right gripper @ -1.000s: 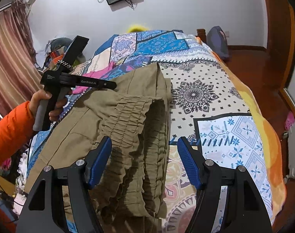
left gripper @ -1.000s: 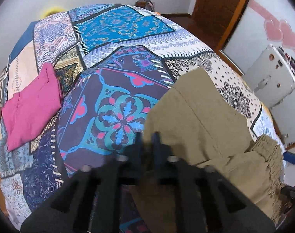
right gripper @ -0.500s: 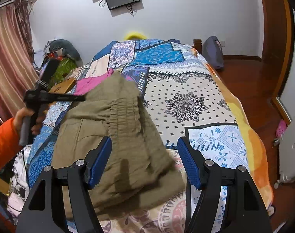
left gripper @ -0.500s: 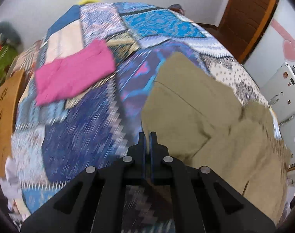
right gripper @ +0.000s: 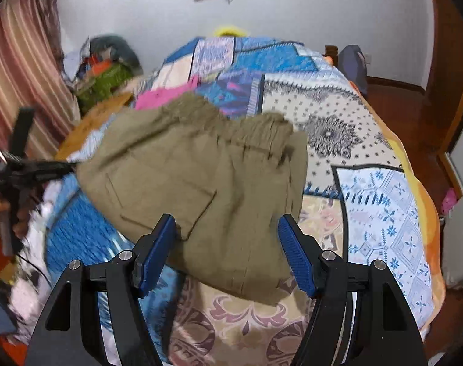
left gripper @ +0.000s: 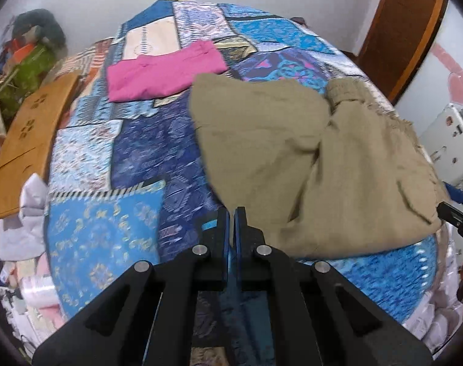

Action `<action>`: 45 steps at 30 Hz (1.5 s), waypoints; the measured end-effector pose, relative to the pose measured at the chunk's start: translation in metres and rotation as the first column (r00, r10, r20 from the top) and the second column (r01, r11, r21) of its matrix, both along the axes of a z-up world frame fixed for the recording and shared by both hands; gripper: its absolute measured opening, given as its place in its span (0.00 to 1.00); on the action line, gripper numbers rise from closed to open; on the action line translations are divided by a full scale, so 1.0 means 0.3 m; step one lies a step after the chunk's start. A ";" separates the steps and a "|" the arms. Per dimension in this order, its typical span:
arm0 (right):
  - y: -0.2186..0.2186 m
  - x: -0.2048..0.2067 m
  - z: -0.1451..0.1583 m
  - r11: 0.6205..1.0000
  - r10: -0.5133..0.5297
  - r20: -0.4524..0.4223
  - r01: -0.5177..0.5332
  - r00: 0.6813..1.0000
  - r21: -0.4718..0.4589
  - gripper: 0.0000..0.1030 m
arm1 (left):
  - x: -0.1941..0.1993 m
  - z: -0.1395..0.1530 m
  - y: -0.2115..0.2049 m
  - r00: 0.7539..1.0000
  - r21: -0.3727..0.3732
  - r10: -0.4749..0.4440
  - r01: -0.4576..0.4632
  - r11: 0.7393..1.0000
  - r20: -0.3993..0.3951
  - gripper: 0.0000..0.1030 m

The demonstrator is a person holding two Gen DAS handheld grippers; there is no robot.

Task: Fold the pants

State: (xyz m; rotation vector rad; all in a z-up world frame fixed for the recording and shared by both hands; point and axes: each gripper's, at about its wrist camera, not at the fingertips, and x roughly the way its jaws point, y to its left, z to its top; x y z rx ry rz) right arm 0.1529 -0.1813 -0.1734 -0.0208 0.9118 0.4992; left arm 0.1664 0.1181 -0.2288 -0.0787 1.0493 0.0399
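The olive-green pants (left gripper: 316,158) lie folded in a loose bundle on the patchwork bedspread (left gripper: 109,235); they also show in the right wrist view (right gripper: 207,189). My left gripper (left gripper: 231,213) is shut with nothing between its fingers, just off the pants' near left edge. My right gripper (right gripper: 226,228) is open and empty, its blue pads hovering over the near edge of the pants. The left gripper also shows at the far left of the right wrist view (right gripper: 33,167).
Folded pink pants (left gripper: 164,73) lie further up the bed. A wooden board (left gripper: 27,140) and a pile of clothes (left gripper: 30,52) sit along the bed's left side. A white appliance (left gripper: 450,140) and a wooden door (left gripper: 405,24) stand to the right.
The left gripper has let go of the pants and drawn back toward the bed's near edge. The raised pants have dropped into a folded bundle. The right gripper stays open.
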 end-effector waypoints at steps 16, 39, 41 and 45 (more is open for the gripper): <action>0.012 0.124 0.082 0.996 -0.022 0.031 0.020 0.999 0.085 0.64 | -0.018 0.175 -0.048 0.988 0.025 -0.093 0.091 0.996 0.122 0.13; 0.108 0.124 -0.016 0.993 0.112 0.009 -0.113 0.994 0.037 0.44 | 0.173 0.016 -0.301 0.968 0.031 -0.242 0.240 0.970 0.071 0.67; 0.081 0.106 -0.018 0.994 0.101 0.003 -0.101 0.995 0.036 0.44 | 0.150 0.009 -0.270 0.969 0.003 -0.237 0.237 0.971 0.064 0.68; 0.005 0.066 -0.016 0.997 0.056 -0.020 -0.055 0.998 0.053 0.44 | 0.095 0.013 -0.221 0.972 -0.006 -0.227 0.228 0.974 0.063 0.73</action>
